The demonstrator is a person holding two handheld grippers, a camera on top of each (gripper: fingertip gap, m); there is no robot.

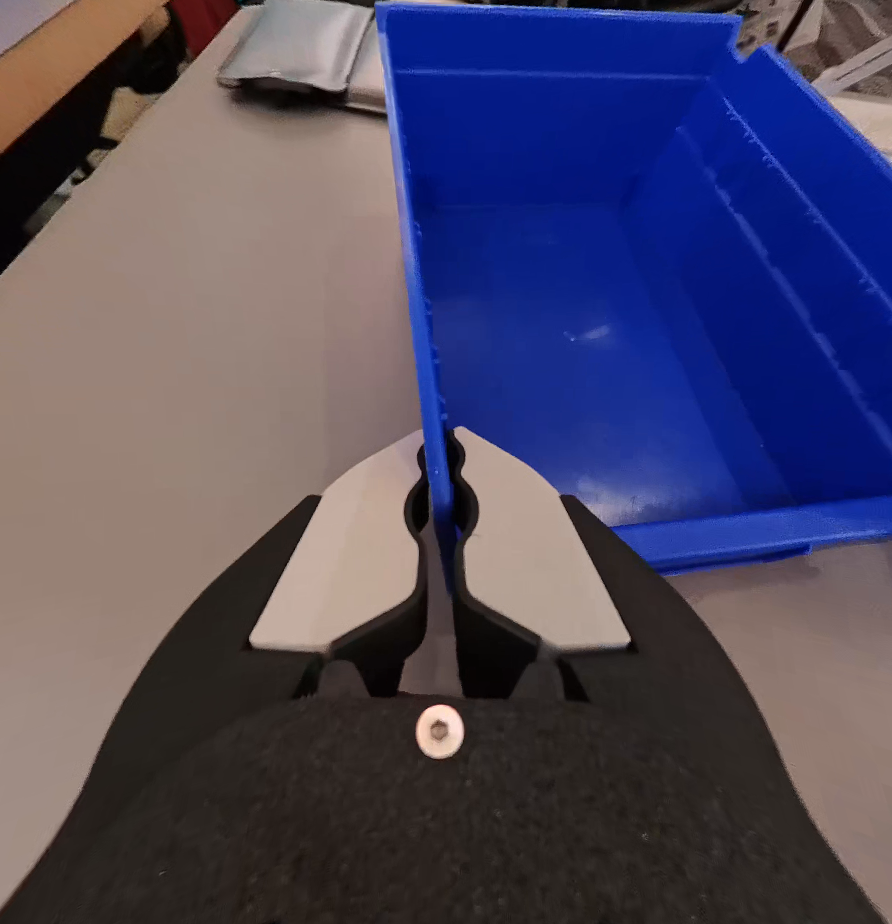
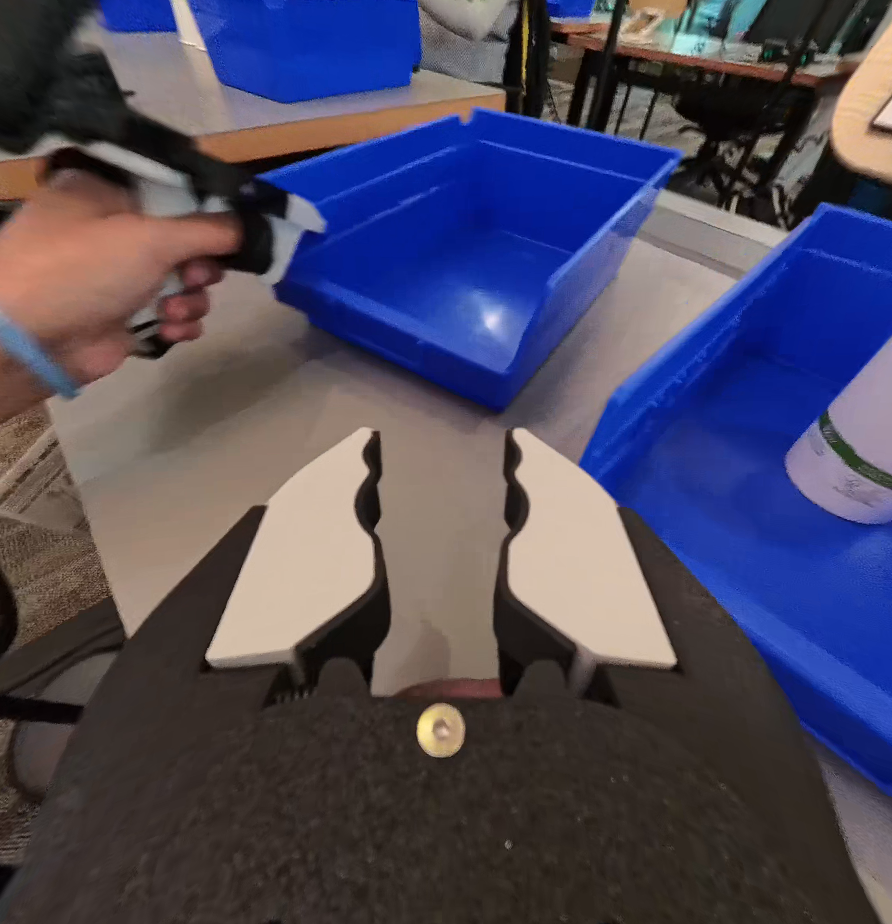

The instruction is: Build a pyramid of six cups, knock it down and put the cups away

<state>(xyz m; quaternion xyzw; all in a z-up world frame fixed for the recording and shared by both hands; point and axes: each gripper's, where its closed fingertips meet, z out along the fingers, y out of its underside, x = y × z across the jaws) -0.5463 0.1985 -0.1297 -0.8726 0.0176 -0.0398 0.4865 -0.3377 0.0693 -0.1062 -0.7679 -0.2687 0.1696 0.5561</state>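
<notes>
A grey table fills the left of the left wrist view, with a grey pouch at top centre. In the right wrist view, patterned carpet shows at left and cluttered desks at upper right.

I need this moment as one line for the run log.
left gripper: shut on wall of empty blue bin | right gripper: open, empty, above table | white cup: in second blue bin
</notes>
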